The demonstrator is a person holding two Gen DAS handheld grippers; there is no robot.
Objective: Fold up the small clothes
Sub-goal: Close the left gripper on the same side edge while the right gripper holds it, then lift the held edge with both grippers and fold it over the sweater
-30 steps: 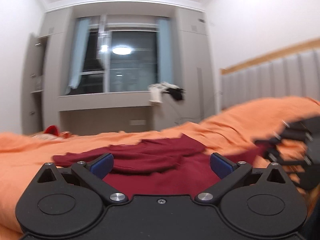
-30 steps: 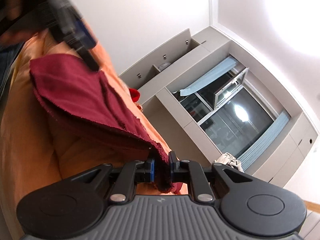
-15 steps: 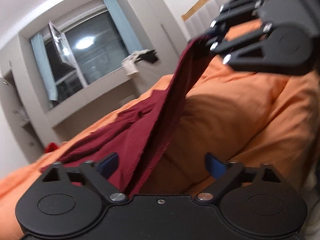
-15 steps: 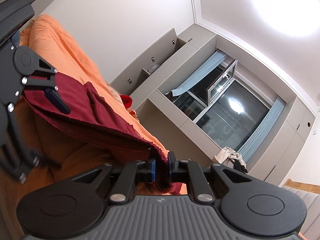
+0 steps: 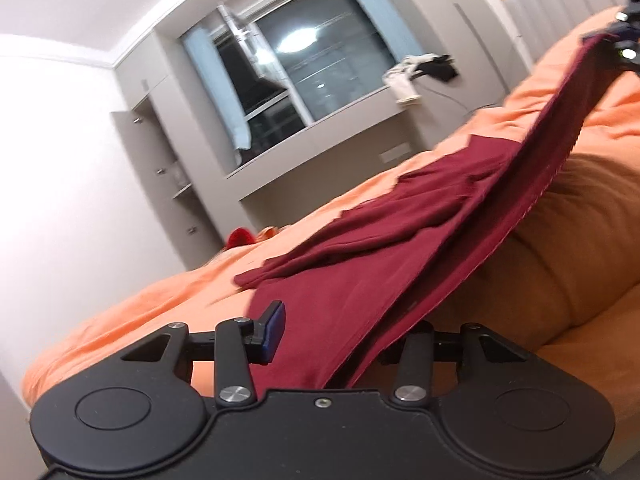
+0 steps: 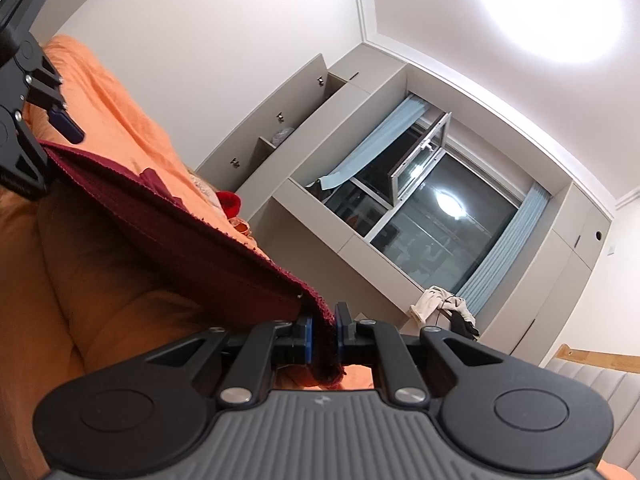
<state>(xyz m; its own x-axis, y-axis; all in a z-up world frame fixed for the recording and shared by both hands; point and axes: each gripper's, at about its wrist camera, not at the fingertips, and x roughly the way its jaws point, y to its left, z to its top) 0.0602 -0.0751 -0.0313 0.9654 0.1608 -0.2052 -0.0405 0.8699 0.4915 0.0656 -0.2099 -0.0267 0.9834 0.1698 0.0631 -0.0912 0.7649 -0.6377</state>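
Note:
A dark red garment (image 5: 360,264) lies on the orange bed cover (image 5: 580,208), one edge lifted off it. My right gripper (image 6: 322,340) is shut on that raised hem, and the dark red garment (image 6: 192,240) stretches from it to my left gripper (image 6: 24,92) at the upper left. In the left wrist view my left gripper (image 5: 328,340) has the cloth's other end between its jaws, which are closing. Its left pad (image 5: 272,332) stands just clear of the cloth; the right pad is hidden behind it. The right gripper (image 5: 624,40) shows at the top right corner.
A dark window (image 5: 320,64) with grey cabinets fills the far wall. A white cloth (image 5: 404,84) hangs at the sill. A small red thing (image 5: 240,236) sits at the bed's far edge. The padded headboard (image 5: 560,0) runs along the right.
My left gripper has rolled and dropped toward the garment's near edge, and its jaws have narrowed around the cloth. The right gripper kept its hold, rose a little, and the hem now stretches between the two.

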